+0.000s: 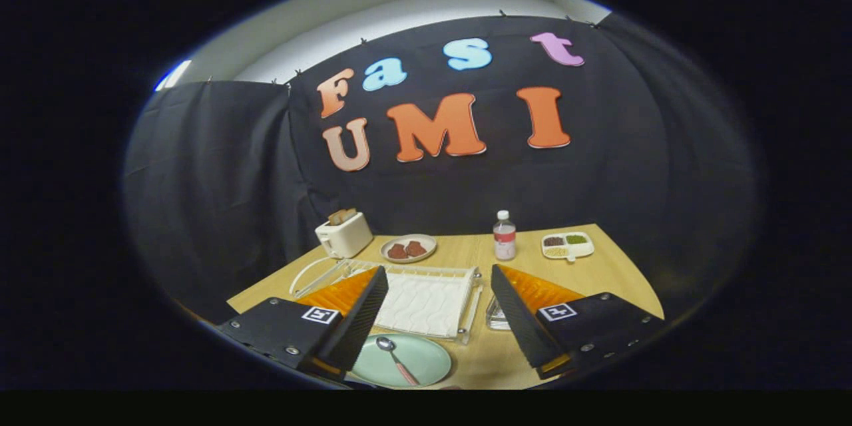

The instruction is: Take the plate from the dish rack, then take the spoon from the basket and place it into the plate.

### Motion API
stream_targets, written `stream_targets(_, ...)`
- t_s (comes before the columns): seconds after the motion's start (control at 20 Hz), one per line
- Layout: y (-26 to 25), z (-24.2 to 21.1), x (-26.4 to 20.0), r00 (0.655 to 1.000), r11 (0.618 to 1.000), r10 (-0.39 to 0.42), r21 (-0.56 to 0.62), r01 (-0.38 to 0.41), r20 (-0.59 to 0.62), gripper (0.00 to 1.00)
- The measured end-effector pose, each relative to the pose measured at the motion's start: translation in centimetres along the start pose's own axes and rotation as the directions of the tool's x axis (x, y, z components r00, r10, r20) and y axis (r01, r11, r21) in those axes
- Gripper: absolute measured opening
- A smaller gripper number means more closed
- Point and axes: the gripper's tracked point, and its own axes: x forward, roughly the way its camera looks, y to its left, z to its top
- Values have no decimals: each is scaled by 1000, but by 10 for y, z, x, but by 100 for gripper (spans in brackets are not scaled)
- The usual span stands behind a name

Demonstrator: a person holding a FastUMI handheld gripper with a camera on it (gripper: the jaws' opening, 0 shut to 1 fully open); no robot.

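A pale green plate [413,359] lies flat on the wooden table [612,273], low between my fingers and nearer the left one. A spoon [394,356] with a metal bowl and a pink handle rests in the plate. Just beyond the plate stands the white dish rack [426,299], with no dishes in it. A clear basket [496,316] sits by the rack's right side, partly hidden behind my right finger. My gripper [436,336] hangs above the plate, open wide, with nothing between its fingers.
At the back of the table stand a cream toaster [344,234] with bread in it, a small plate with two brown pieces [408,248], a water bottle [504,236] and a divided snack tray [567,245]. Black cloth walls the booth behind.
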Motion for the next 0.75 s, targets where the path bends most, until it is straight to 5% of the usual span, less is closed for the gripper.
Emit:
stream_targets(0.4,-26,71,-1,973,990,-121,-40,132,197,97)
stream_targets(0.75,-28,107,1,945,989,-140,-8,149,297,97)
